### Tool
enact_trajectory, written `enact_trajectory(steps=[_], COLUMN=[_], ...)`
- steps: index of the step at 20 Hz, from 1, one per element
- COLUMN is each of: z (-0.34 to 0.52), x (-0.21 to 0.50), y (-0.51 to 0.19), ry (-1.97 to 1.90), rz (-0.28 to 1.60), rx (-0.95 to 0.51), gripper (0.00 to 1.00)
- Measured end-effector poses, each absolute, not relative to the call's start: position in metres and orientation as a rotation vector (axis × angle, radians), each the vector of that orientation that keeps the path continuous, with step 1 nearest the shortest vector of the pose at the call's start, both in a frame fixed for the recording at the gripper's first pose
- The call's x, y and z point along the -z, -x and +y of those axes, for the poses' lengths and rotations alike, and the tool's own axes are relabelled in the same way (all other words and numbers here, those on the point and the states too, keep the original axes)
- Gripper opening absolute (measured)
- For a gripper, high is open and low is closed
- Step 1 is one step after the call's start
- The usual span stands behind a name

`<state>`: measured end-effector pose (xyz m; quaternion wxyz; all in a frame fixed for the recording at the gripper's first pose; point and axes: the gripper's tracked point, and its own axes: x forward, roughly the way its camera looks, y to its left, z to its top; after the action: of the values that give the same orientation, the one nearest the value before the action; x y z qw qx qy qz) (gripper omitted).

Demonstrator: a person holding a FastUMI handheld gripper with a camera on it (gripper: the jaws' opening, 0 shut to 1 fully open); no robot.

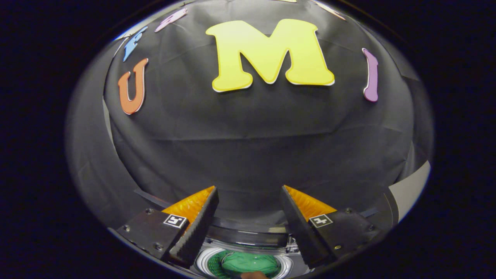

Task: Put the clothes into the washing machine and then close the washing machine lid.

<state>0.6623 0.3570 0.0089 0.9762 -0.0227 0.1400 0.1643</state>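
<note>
My gripper (250, 193) is open, its two fingers spread wide with nothing between them, held high and facing the black cloth wall. Below and between the finger bases I see the washing machine (248, 236) from above. Its round drum opening (205, 262) has a pale rim. A green garment (250, 263) lies inside the drum. The dark lid (248, 226) appears to stand raised at the back of the opening. A small brownish shape (254, 275) sits at the near rim of the drum; I cannot tell what it is.
The black cloth wall (255, 147) rises just beyond the machine. A pale panel (412, 188) shows at the right, past the right finger.
</note>
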Motion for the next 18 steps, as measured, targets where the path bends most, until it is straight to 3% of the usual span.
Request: enact_trajectory(steps=[18], z=[0.3569], x=[-0.0105], y=[-0.6631], ry=[0.052], rz=[0.215], rx=[-0.334], gripper=[1.0])
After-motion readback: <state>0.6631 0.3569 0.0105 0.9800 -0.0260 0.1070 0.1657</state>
